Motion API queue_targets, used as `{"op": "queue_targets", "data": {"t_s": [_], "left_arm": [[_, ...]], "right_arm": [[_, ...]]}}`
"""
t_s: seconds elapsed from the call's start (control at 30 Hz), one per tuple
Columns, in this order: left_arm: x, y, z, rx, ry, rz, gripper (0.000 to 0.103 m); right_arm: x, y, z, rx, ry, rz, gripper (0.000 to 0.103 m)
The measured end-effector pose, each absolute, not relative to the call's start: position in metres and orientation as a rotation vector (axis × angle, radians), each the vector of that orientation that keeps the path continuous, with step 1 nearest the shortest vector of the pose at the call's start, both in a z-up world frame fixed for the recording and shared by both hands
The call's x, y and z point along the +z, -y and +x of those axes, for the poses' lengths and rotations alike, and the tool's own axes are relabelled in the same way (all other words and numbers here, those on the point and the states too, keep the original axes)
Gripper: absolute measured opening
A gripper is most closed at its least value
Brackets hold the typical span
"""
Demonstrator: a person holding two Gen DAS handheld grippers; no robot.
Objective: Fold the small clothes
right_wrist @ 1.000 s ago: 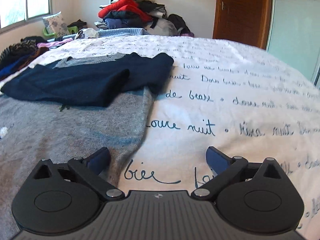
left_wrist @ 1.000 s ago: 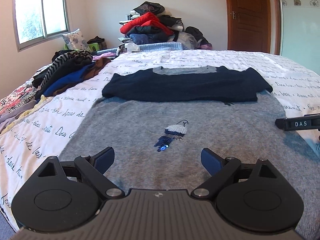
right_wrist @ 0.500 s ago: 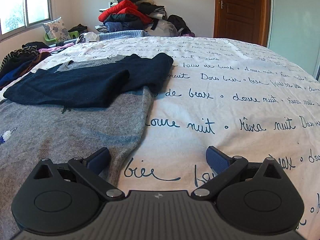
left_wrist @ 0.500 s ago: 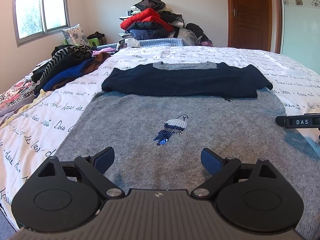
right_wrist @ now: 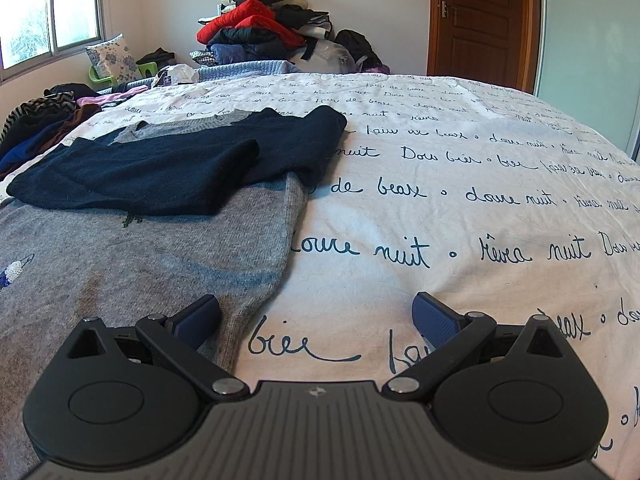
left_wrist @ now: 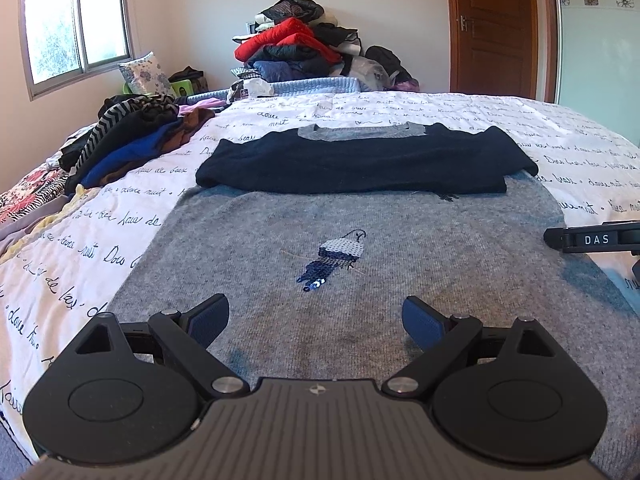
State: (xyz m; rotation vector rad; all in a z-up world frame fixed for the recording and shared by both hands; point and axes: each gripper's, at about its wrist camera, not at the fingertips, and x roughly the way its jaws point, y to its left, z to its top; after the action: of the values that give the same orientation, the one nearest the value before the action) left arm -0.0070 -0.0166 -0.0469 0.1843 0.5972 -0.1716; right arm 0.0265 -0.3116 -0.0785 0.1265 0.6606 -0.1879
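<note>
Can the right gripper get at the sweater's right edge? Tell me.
Probably yes: the right gripper hangs open over the gray sweater edge, one finger above the knit, with nothing between.

Fuzzy knit sweater (left_wrist: 400,248); matt cotton bedspread (right_wrist: 460,152)

My left tool (left_wrist: 316,318): matte black w/ round discs, silver screws, blue ribbed pads. Right tool (right_wrist: 316,320) looks identical; its side reads "DAS" in white.

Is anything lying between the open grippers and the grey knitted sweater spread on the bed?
Nothing visible. The left gripper hangs open over the grey knitted sweater, the right gripper open at its side edge. Only its own dark navy sleeves lie folded across it.
</note>
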Motion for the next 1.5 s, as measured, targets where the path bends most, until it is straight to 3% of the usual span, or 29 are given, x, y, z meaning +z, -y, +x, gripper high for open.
{"op": "queue_targets", "data": {"t_s": [1.5], "left_arm": [[-0.043,0.002,0.004,-0.112,-0.631,0.101,0.092]], "right_arm": [[-0.078,0.311,0.026,-0.188,-0.66,0.127,0.103]]}}
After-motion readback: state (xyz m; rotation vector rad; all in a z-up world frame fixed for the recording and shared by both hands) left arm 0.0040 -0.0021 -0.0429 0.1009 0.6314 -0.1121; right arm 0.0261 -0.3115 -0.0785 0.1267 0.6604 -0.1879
